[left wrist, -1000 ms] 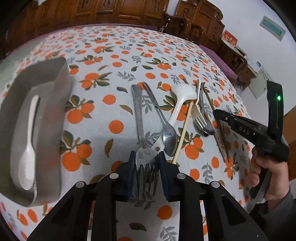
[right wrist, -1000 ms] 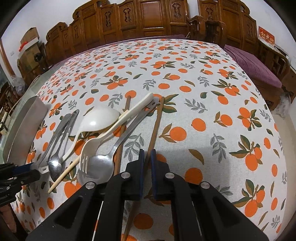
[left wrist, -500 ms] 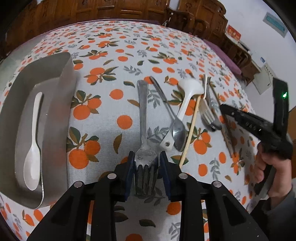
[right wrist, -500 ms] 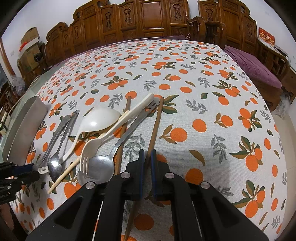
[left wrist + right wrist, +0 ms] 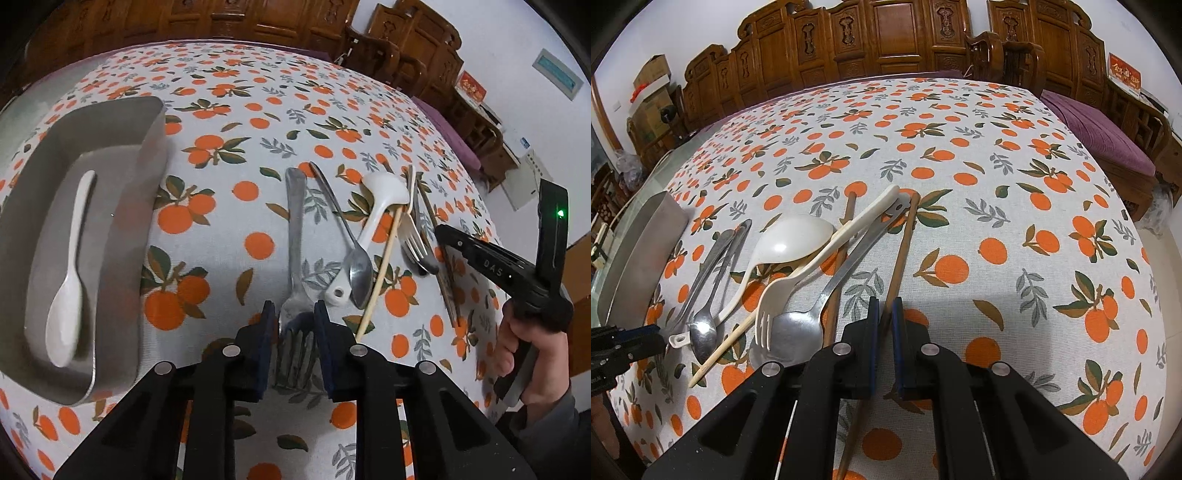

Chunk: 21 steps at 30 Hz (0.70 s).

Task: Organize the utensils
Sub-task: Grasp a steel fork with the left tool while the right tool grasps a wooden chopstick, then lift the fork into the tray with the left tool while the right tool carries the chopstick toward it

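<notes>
Cutlery lies scattered on the cloth-covered surface (image 5: 997, 177), with one white spoon (image 5: 68, 284) already in the metal tray (image 5: 147, 147) at the left. The left gripper (image 5: 294, 325) straddles the head of a steel fork (image 5: 295, 236); its jaws are closing, narrow but not yet visibly pressing, with the fork's tines between them and the fork flat on the cloth. The right gripper (image 5: 884, 314) is shut on a brown chopstick (image 5: 905, 243), which runs out in front of the jaws and back beneath them, its far end near a white plastic fork (image 5: 820, 258) and a large steel spoon (image 5: 801, 328).

Risks, as judged from this position:

- The left jaws take the fork at the tines, far from its balance point. On lifting, the long handle is likely to droop or swing, and smooth steel may slip through the pads.
- A small steel spoon (image 5: 360, 273) and a white ladle-type spoon (image 5: 373, 218) lie just beside the fork. A swinging handle could drag them along.
- A pale thin stick (image 5: 382, 266) lies near the left gripper's right finger and could be nudged.
- The second brown chopstick (image 5: 842, 266) lies under the plastic fork and the steel spoon; moving the held chopstick sideways may disturb that pile.
- The tray wall stands upright; a low carry could strike it.
</notes>
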Tool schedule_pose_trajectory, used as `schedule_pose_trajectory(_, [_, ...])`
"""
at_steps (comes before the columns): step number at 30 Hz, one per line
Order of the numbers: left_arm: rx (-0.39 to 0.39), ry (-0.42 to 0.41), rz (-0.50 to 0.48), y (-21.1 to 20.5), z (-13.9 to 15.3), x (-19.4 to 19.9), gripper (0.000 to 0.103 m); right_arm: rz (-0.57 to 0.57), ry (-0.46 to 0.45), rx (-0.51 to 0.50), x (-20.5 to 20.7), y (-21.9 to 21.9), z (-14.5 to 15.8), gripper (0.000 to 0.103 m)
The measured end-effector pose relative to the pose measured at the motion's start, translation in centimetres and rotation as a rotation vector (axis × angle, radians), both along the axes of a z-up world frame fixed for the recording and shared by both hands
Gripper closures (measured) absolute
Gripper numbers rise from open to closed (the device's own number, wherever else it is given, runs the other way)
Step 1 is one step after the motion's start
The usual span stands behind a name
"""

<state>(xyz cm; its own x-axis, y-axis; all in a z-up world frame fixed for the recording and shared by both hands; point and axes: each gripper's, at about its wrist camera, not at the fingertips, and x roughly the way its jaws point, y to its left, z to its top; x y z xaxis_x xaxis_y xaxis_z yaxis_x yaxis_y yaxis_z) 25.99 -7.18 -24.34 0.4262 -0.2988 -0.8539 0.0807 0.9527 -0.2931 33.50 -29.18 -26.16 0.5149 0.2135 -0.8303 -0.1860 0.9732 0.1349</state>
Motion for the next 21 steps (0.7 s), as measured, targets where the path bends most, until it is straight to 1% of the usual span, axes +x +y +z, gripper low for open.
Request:
schedule_pose_trajectory(3, [-0.017, 0.011, -0.011, -0.4, -0.4, -0.1, 0.084, 0.000, 0.001, 0.003, 0.0, 0.0, 0.0, 0.095])
schedule_pose_trajectory(6, [-0.029, 0.019, -0.019, -0.9, -0.7, -0.3, 0.088, 0.000, 0.002, 0.002, 0.0, 0.0, 0.0, 0.095])
schedule_pose_trajectory(7, [-0.029, 0.019, -0.022, -1.1, -0.8, -0.3, 0.091, 0.001, 0.002, 0.003, 0.0, 0.0, 0.0, 0.095])
schedule_pose_trajectory(8, [-0.032, 0.020, -0.025, -1.2, -0.8, -0.4, 0.097, 0.002, 0.001, 0.002, -0.1, 0.0, -0.1, 0.095])
schedule_pose_trajectory(13, [-0.023, -0.007, -0.033, -1.7, -0.4, -0.7, 0.100, 0.007, 0.001, 0.004, -0.1, 0.1, -0.1, 0.095])
schedule_pose_trajectory(14, [-0.011, -0.015, -0.031, -1.6, -0.2, -0.8, 0.100, 0.008, 0.002, 0.004, -0.1, 0.2, -0.1, 0.095])
schedule_pose_trajectory(17, [-0.010, -0.024, -0.035, -1.3, 0.3, -0.9, 0.100, 0.009, 0.009, 0.027, -0.2, -0.2, -0.1, 0.097])
schedule_pose_trajectory(19, [0.008, -0.044, -0.035, -1.1, 1.0, -1.1, 0.100, 0.007, 0.005, 0.024, -0.4, -0.1, 0.0, 0.097])
schedule_pose_trajectory(21, [0.006, -0.054, -0.036, -0.8, 1.6, -1.2, 0.100, 0.003, -0.002, 0.029, -0.5, -0.3, 0.3, 0.097])
